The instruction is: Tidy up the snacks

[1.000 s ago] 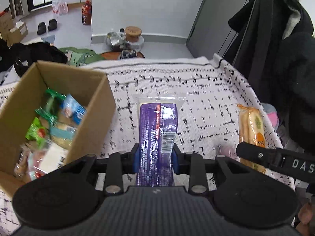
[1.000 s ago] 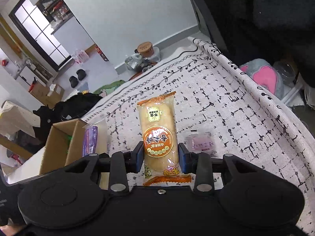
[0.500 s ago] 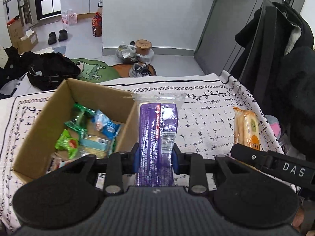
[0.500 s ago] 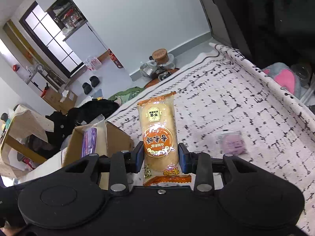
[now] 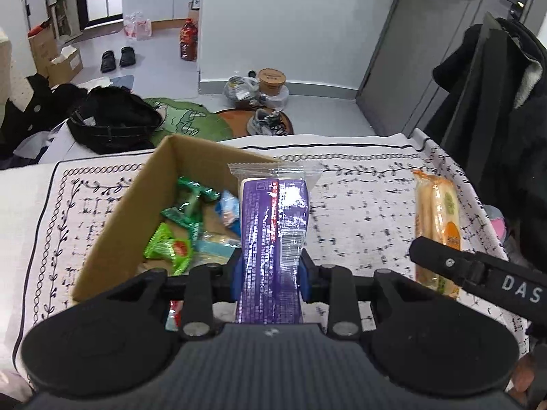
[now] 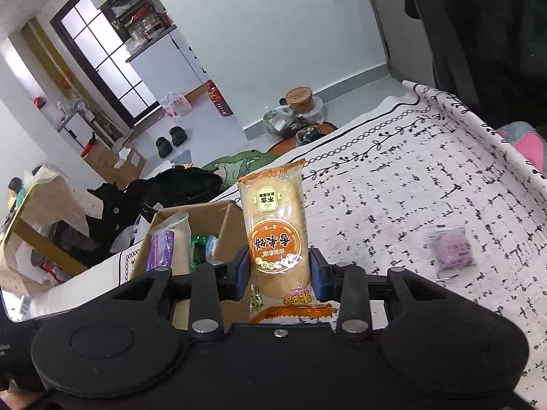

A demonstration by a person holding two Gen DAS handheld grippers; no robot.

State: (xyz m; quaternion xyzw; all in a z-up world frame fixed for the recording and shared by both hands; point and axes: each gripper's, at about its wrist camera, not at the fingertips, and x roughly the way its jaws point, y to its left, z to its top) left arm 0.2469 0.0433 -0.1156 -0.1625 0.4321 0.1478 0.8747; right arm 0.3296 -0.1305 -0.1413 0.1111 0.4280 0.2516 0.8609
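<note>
The left tool [image 5: 270, 275] pinches a long purple foil-and-clear-plastic snack packet [image 5: 273, 239] between its blue pads, the glossy wrapper standing up out of the jaws with its crimped clear end uppermost, above the near right part of an open brown cardboard box [image 5: 112, 229]. Inside the box lie crinkled green wrappers [image 5: 171, 246] and a pale blue sachet [image 5: 229, 213]. The right tool [image 6: 278, 271] grips an orange-and-clear plastic bread packet [image 6: 275, 232] low on its body, the soft pale loaf bulging above the pads, just right of the same box. Both packets are held clear of the table. Under everything spreads a white woven tablecloth with black dashes and a vine border [image 6: 410, 188]. A small flat pink pouch [image 6: 451, 251] lies on the cloth, well to the right of the right tool.
</note>
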